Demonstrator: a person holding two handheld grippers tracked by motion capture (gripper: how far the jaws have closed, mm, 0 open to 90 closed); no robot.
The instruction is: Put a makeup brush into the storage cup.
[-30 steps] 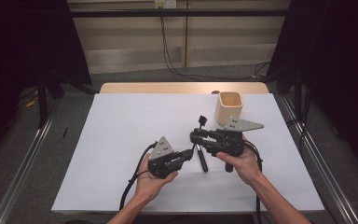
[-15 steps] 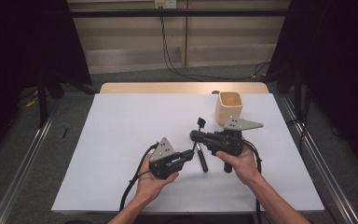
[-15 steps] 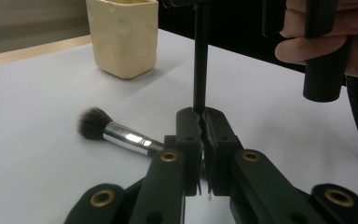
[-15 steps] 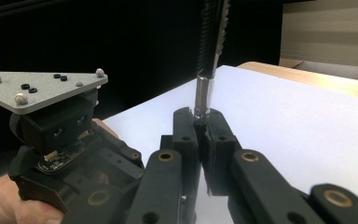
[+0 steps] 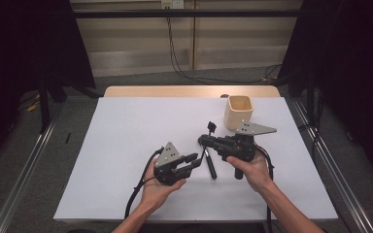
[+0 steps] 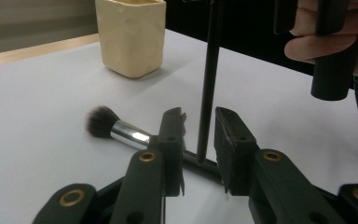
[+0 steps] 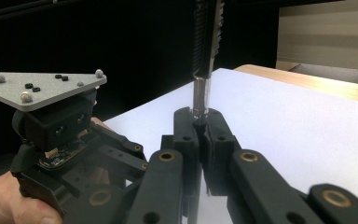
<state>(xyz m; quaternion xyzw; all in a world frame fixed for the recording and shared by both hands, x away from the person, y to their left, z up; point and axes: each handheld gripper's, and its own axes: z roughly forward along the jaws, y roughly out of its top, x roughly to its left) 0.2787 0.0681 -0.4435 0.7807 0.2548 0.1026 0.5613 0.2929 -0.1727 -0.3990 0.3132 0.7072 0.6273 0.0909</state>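
Brush (image 7: 207,42), slim black handle, dark bristles

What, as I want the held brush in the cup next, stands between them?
Nothing visible. The thin brush in the right gripper has bare table between it and the cup. The left gripper has just been opening its fingers, which flank the handle without touching.

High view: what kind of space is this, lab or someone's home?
Most likely a lab recording station. A white-covered table stands between black curtains, with metal rails on the floor along both sides and cables hanging down the back wall.
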